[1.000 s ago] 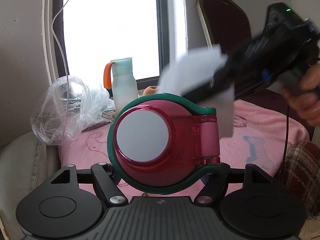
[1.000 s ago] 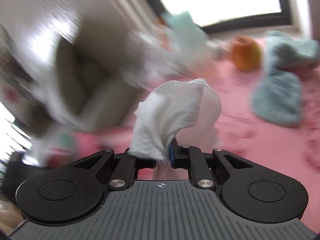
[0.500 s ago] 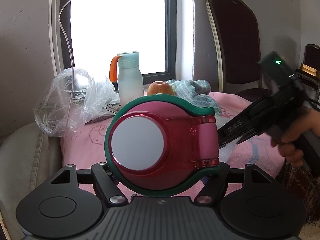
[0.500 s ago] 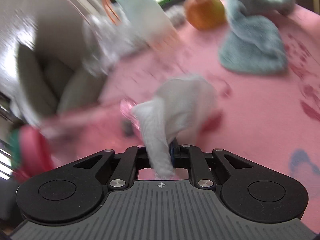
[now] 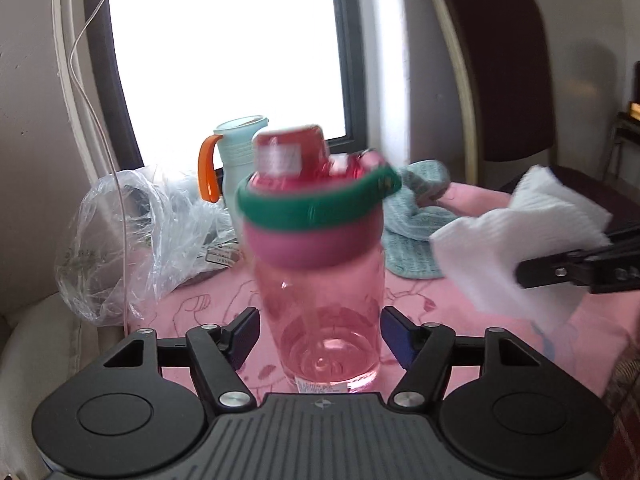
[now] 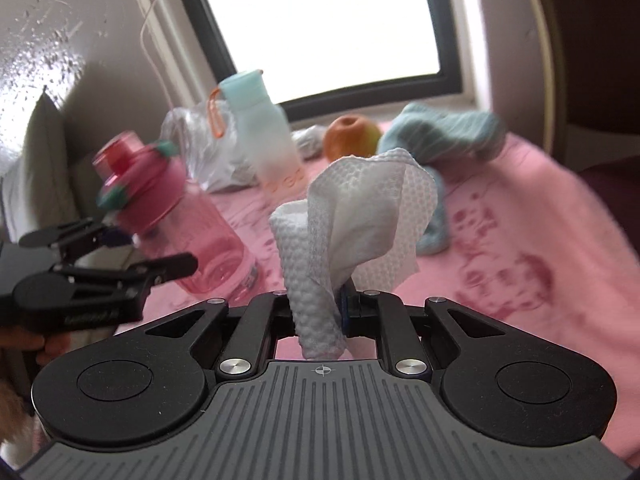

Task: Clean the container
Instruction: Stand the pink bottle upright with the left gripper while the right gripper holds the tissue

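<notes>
Pink bottle (image 5: pixel 320 280) sat clamped low on its body between the pads of the left gripper (image 5: pixel 322 332), long axis near upright, green-ringed lid toward 12 o'clock; in the right wrist view it leaned toward 11. The right gripper (image 6: pixel 340 304) pinched a white paper towel (image 6: pixel 360 216), at 3 o'clock of the bottle. Beneath lay a pink cloth (image 6: pixel 520 240); a teal bottle (image 6: pixel 260 128), apple (image 6: pixel 352 138) and window (image 5: pixel 224 40) stood beyond.

The pink bottle (image 5: pixel 320 280), earlier lying with its cap facing the left camera, now stands upright between the left fingers (image 5: pixel 244 332). The white tissue (image 5: pixel 516 248) has moved to its right, lower.
</notes>
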The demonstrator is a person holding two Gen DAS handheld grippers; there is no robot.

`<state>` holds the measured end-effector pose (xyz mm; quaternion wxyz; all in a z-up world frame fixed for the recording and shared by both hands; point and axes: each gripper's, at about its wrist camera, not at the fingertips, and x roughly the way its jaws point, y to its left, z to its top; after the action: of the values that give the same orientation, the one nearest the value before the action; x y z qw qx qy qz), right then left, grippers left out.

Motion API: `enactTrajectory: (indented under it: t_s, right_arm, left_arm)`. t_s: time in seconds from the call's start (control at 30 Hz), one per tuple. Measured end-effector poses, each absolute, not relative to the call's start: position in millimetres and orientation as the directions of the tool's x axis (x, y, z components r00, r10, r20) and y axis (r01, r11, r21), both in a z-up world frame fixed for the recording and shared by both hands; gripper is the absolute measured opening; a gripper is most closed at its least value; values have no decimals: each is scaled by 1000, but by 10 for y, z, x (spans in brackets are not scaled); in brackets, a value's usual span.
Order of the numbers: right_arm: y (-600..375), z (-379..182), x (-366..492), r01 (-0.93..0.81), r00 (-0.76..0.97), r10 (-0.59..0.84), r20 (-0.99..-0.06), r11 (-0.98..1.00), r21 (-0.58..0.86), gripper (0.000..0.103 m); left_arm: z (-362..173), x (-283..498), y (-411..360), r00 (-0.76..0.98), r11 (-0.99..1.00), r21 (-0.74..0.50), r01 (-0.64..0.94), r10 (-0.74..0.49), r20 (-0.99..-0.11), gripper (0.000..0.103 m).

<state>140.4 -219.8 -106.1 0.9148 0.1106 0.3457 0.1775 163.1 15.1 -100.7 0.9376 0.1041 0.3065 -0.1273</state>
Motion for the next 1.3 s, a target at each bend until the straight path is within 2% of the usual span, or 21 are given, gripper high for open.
enactTrajectory:
  t_s: [0.2,0.3,0.43,0.63,0.73,0.8,0.97,1.03,1.07,1.1,1.3]
  right_arm:
    - [-2165,-1042,1553,-231,745,340,-574,939,256,16]
    - [-2039,-1038,1621,-249,764,300,-570,954,168,16]
    - [-1784,-1135,1788,-301,760,268,-592,953,45,17]
    - [-1517,-1458,2109,-380,613,321,-722,921,86,18]
    - [-1447,-1526,2146,-385,585,314,-748,919,85,18]
    - [-1434,-1543,2133,-380,586,306,-751,922,79,18]
    - [-1480,-1525,2052,-362,592,315,-742,926,104,20]
    - [-1516,-1522,1991,-347,599,323,-733,929,126,24]
    - [-1533,-1522,1953,-339,605,326,-727,931,135,30]
    - [-1543,-1518,1921,-329,614,326,-719,934,143,36]
    - [-1596,-1543,1825,-290,639,333,-693,939,184,36]
  left_arm:
    - [-972,1685,112,770,960,94,264,-152,-619,65]
    - [-984,1668,128,764,963,82,255,-149,-627,70]
    - [-994,1656,149,761,965,67,253,-155,-630,71]
    - [-994,1647,166,760,968,59,244,-153,-631,70]
    - [-994,1618,214,768,975,47,216,-140,-625,80]
    - [-986,1571,257,778,980,39,193,-129,-615,90]
    - [-859,1444,272,825,988,28,150,-109,-555,95]
    - [-776,1424,233,843,993,15,120,-94,-529,97]
    - [-744,1429,197,847,995,4,95,-79,-526,98]
    - [-724,1450,145,846,998,-10,55,-52,-530,98]
    - [-754,1698,-215,796,987,6,-163,135,-589,98]
